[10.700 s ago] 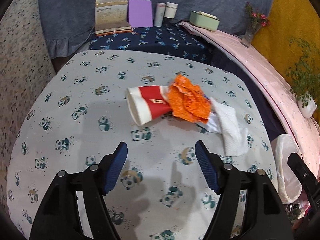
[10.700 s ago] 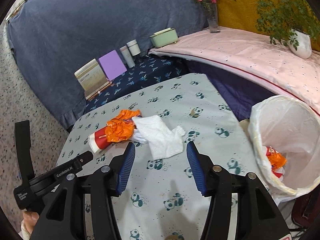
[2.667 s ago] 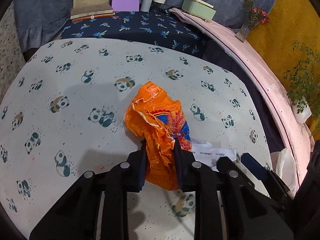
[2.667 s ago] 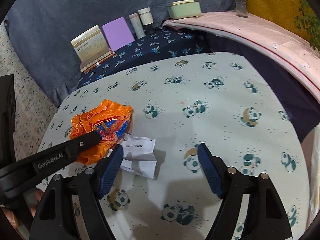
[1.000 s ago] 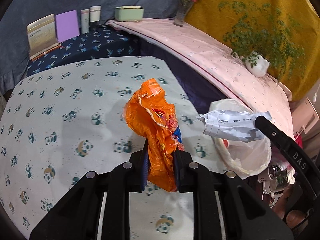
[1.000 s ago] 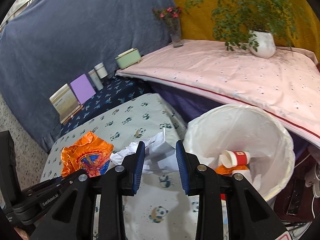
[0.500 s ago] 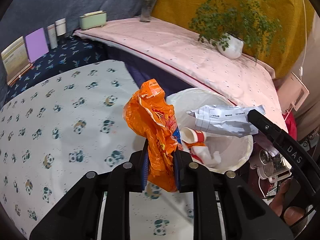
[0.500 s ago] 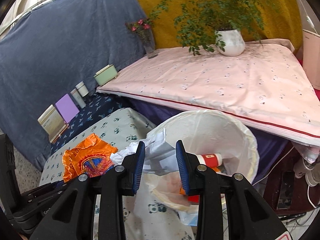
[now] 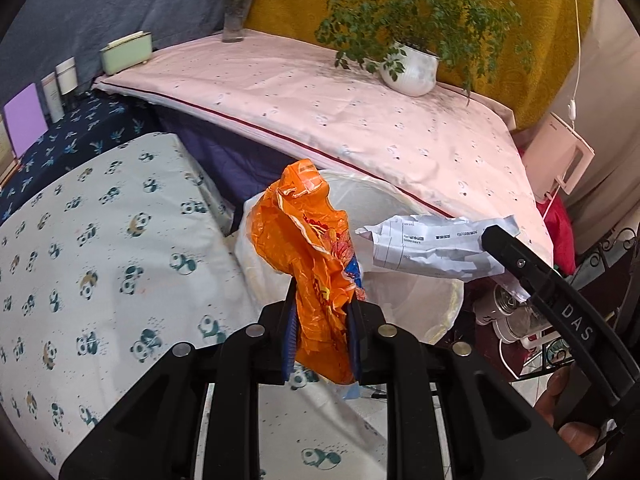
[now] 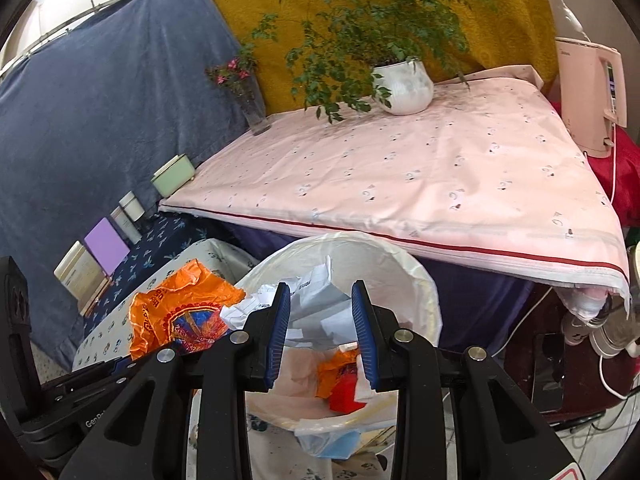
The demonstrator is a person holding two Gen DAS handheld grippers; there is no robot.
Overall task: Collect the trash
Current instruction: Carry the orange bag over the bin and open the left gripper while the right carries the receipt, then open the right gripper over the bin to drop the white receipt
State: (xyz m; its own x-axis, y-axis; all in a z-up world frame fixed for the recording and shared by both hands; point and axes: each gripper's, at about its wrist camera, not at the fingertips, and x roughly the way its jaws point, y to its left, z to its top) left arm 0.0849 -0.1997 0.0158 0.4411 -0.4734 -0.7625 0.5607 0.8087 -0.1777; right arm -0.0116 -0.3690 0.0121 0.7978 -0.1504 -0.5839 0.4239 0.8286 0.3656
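The orange wrapper (image 9: pixel 308 248) is clamped between the blue pads of the left gripper (image 9: pixel 322 338), its crumpled bulk standing up above the fingers and its lower end hanging below them. It is held over the near rim of the white-lined trash bin (image 9: pixel 420 308), at the edge of the panda-print counter (image 9: pixel 100 240). In the right wrist view the same wrapper (image 10: pixel 180 312) is seen to the left of the bin (image 10: pixel 416 280), not yet inside it.

The crumpled paper (image 10: pixel 320 308) sits between the fingers of the right gripper (image 10: pixel 322 334), directly above the bin's mouth; the fingers are parted with gaps showing at both pads, and whether the paper is pinched or loose cannot be told. In the left wrist view the paper (image 9: pixel 428 244) is seen at the tip of the right gripper, out over the bin.

Inside the bin, an orange scrap and a red piece (image 10: pixel 344 392) lie on the liner. The bin is hemmed in by the counter edge on one side and the overhanging pink cloth (image 10: pixel 440 172) behind; its mouth is open from above.

Compared with half a second ago, both grippers have been carried further toward the bin, and the right fingers have been spread wider around the paper
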